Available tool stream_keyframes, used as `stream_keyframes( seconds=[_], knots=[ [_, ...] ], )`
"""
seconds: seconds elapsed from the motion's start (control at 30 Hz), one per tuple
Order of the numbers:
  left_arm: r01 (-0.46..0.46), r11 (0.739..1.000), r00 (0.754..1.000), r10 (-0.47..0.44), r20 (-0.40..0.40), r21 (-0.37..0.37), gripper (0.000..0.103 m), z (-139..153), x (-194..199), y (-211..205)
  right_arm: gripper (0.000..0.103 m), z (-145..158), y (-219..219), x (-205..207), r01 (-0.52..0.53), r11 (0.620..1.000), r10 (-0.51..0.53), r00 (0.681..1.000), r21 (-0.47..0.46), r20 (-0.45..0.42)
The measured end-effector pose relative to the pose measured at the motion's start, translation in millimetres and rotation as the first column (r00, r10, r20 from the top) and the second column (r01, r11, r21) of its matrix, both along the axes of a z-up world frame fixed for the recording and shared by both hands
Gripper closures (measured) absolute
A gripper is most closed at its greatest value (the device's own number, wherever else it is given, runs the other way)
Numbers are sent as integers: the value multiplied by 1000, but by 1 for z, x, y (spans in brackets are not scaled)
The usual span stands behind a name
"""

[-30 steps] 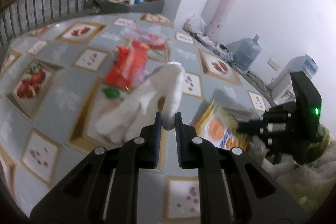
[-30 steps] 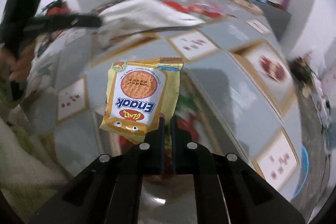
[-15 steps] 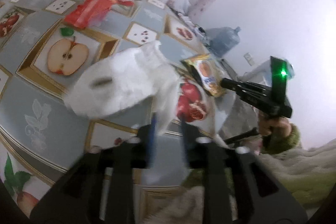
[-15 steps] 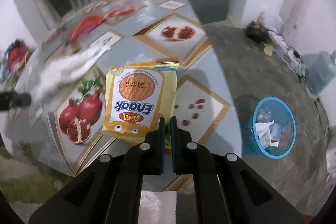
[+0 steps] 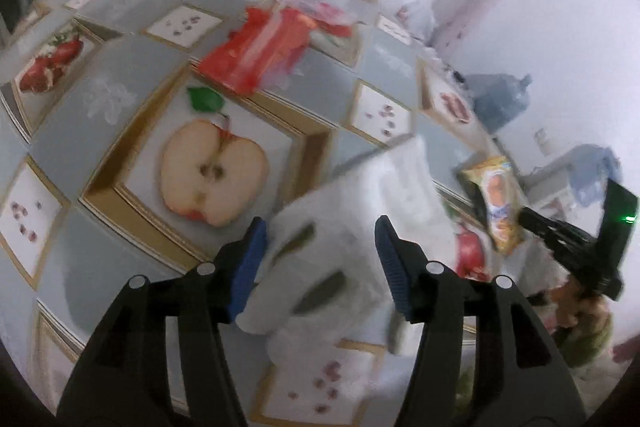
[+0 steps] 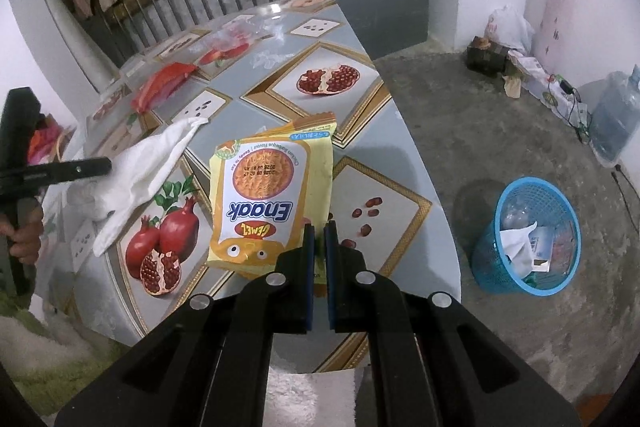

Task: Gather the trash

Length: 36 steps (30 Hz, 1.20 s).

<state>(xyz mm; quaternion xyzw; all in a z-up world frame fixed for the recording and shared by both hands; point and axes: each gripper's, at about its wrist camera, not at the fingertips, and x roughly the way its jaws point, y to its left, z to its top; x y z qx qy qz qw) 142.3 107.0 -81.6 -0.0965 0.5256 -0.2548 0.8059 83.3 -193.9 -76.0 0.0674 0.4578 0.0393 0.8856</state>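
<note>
Two grippers work over the fruit-patterned tabletop (image 6: 352, 131). To the left, the left gripper (image 5: 320, 259) has its jaws spread apart, just opened further, and the white tissue (image 5: 360, 227) sits blurred between the blue pads; whether either pad still touches it I cannot tell. Beyond those jaws lies a red wrapper (image 5: 260, 51). Further right, the right gripper (image 6: 319, 251) has its jaws clamped on the lower edge of the yellow Enaok snack packet (image 6: 272, 195), which stands up ahead of them. Right of these jaws, on the floor (image 6: 460, 99), sits the blue basket (image 6: 492, 267) with paper scraps inside.
</note>
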Motion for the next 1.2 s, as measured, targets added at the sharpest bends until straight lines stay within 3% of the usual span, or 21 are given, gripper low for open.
stream_keyframes(
  seconds=[0.13,0.23,0.33,0.4,0.5,0.57,0.7,0.77,0.87,1.1,1.2],
  knots=[
    [87,986,986,-106,-128,-145,45,-4,-26,-3,97,-3,-5,1,8,1000,-7,1000,14,-11],
    [138,975,974,-166,-156,-174,41,-3,-52,-10,97,-4,-6,1,6,1000,-5,1000,20,-17],
    [118,986,989,-128,-76,-118,41,12,-61,-12,96,-4,-7,1,8,999,-7,1000,32,-16],
    [92,994,996,-91,23,-65,41,25,-58,-12,94,-3,-10,1,14,998,-13,1000,58,-15],
    [72,997,994,-74,75,33,41,27,-44,-23,81,0,-13,2,25,996,-24,1000,87,-12],
    [79,992,991,-89,97,100,42,26,-39,-31,66,2,-13,0,30,995,-30,1000,92,-7],
    [117,962,974,-160,161,248,43,17,-41,-56,53,7,-9,-2,14,994,-14,1000,105,1],
    [123,932,960,-198,196,340,43,12,-46,-66,45,8,-5,-1,-5,995,5,1000,96,4],
    [131,900,952,-231,200,416,48,3,-51,-79,41,8,2,-1,-30,998,30,1000,61,0],
    [125,920,960,-207,189,372,62,3,-54,-75,41,3,1,-7,-30,999,31,999,41,-26],
    [143,919,955,-226,195,368,74,2,-57,-80,41,0,-1,-9,-18,999,19,999,40,-35]
  ],
)
